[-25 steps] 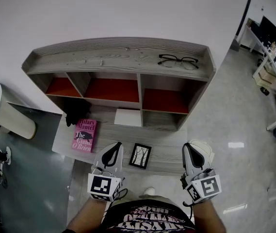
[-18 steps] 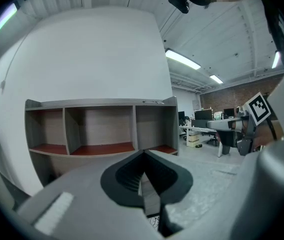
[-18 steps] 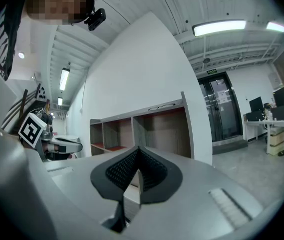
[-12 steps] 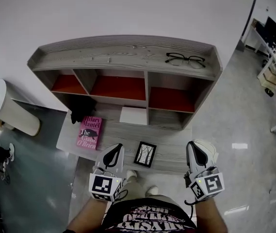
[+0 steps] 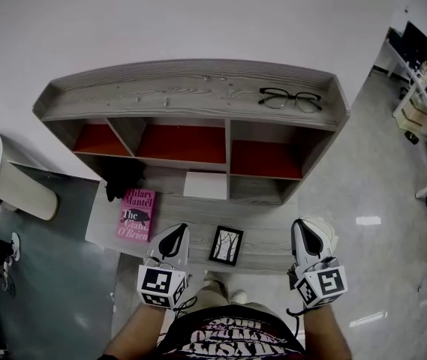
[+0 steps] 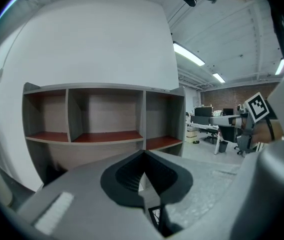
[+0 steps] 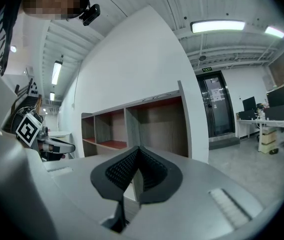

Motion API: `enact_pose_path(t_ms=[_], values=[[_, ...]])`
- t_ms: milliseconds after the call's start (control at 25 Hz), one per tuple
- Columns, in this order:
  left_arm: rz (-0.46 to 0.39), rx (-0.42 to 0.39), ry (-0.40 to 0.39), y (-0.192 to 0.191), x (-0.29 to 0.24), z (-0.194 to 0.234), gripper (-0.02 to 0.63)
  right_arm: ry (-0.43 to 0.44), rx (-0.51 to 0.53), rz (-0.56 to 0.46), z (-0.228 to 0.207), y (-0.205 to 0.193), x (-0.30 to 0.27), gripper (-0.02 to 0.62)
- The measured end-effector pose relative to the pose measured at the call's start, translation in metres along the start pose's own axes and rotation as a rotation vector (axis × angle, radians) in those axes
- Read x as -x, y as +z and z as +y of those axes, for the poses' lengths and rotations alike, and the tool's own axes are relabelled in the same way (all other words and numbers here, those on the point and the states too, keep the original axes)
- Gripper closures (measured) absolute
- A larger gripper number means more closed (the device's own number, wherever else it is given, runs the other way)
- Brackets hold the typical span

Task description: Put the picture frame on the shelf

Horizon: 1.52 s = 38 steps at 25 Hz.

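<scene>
A small black picture frame (image 5: 227, 246) with a tree drawing lies flat on the grey desk (image 5: 266, 235), close to its front edge. Behind it stands the grey shelf unit (image 5: 190, 100) with red compartment floors, also seen ahead in the left gripper view (image 6: 107, 134) and the right gripper view (image 7: 132, 129). My left gripper (image 5: 175, 232) hovers just left of the frame, jaws shut and empty (image 6: 143, 156). My right gripper (image 5: 305, 229) is off to the frame's right at the desk's corner, also shut with nothing in it (image 7: 138, 151).
A pink book (image 5: 136, 214) lies at the desk's left. A white block (image 5: 205, 185) and a dark object (image 5: 121, 178) sit under the shelf. Black glasses (image 5: 290, 98) rest on the shelf top. A white round table (image 5: 3, 175) stands at left, office desks (image 5: 423, 88) at far right.
Both grippers have sunk a little toward the desk's front edge, the left more than the right. The head view has shifted slightly. The frame lies where it was.
</scene>
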<state>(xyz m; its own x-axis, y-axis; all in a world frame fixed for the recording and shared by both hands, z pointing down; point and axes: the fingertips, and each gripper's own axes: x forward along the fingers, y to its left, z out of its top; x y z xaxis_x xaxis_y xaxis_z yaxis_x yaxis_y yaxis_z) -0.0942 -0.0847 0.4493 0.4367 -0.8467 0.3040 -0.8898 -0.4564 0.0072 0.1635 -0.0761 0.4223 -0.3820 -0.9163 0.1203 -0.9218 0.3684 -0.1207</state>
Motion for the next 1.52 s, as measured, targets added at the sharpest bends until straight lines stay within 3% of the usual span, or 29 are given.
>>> enact_pose_path(t_ms=[360,960,1360,1520], values=[[0.050,0.032,-0.036,-0.019,-0.031,0.015,0.604,-0.019,-0.016,0.074,-0.004,-0.026,-0.023,0.568],[0.208,0.071,-0.095,-0.097,-0.066,0.029,0.604,-0.044,-0.084,0.230,0.000,-0.107,-0.046,0.566],[0.322,0.022,-0.171,-0.148,-0.086,0.016,0.604,-0.066,-0.104,0.308,0.000,-0.144,-0.054,0.566],[0.370,0.037,-0.200,-0.166,-0.093,0.010,0.605,-0.067,-0.101,0.346,-0.001,-0.160,-0.056,0.566]])
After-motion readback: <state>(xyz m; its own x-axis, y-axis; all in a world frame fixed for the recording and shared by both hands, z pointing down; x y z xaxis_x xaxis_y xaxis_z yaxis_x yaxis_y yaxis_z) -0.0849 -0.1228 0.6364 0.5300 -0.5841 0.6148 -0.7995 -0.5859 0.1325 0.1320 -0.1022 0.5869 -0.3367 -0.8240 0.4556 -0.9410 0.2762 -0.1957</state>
